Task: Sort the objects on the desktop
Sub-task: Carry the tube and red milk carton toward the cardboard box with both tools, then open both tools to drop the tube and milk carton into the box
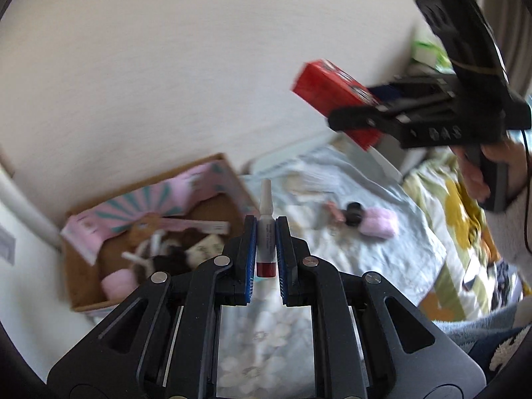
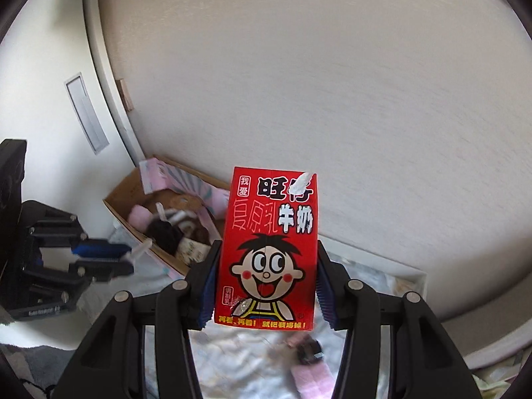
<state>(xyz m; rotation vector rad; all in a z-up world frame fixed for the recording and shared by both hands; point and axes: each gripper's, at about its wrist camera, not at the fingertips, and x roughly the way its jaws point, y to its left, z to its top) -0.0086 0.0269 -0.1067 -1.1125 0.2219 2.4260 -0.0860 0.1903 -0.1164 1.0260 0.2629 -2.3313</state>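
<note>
In the left wrist view, the left gripper (image 1: 266, 232) holds a small white tube (image 1: 266, 229) with a red base upright between its blue pads, jaws narrowed tight against its sides. Below and to the left sits an open cardboard box (image 1: 79, 286) against the wall, holding a pink patterned packet (image 1: 133, 206) and a blurred heap of dark and pale items. A pale blue cloth (image 1: 382, 242) spreads under the gripper, with a pink soft object (image 1: 379, 224) and a small black item (image 1: 353, 212) lying on it. High on the right, the right gripper (image 1: 349, 118) carries a red milk carton (image 1: 335, 99) in the air.

In the right wrist view, the right gripper (image 2: 266, 286) clamps the red milk carton (image 2: 269, 246) upright by its two sides, cartoon face toward the camera. The cardboard box (image 2: 123, 199) lies beyond, left of the carton. At far left the left gripper (image 2: 129, 254) shows, something thin and white, probably the tube, sticking out between its jaws.
</note>
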